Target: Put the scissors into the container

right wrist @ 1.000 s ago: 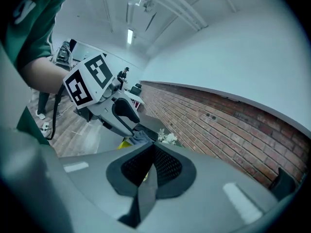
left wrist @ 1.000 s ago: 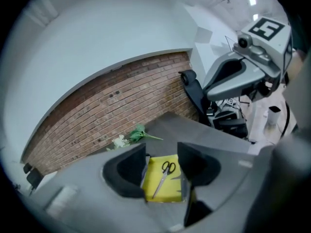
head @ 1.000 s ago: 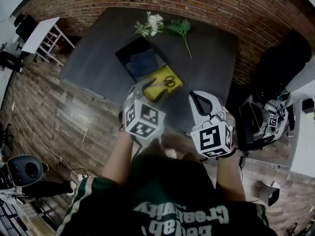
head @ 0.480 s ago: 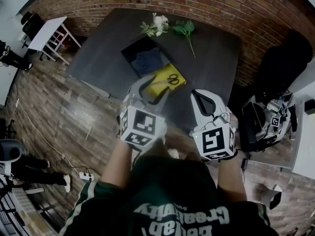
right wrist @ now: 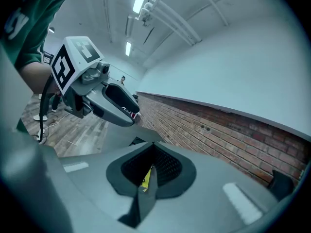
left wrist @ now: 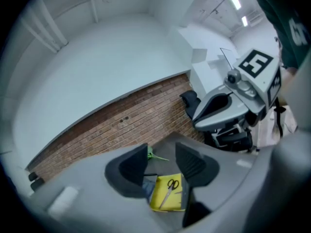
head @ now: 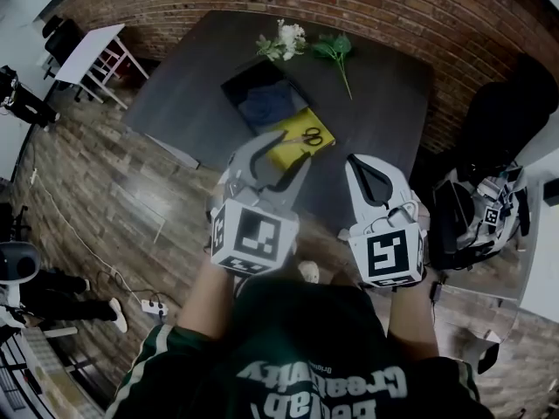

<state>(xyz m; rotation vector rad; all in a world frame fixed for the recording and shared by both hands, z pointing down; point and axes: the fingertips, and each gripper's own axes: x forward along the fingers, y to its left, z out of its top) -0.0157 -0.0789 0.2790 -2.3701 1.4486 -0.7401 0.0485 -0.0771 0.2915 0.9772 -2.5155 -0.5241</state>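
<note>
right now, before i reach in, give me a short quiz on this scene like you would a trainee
1. True or false: the scissors already lie inside the container.
2. Pick one. The right gripper has its jaws: A) wide apart; B) together, holding nothing; C) clamped on the scissors.
3. Fill in: at the far edge of the table, by the brick wall, lie white ____.

Key
1. False: they rest on the yellow pad beside the container.
2. B
3. flowers
</note>
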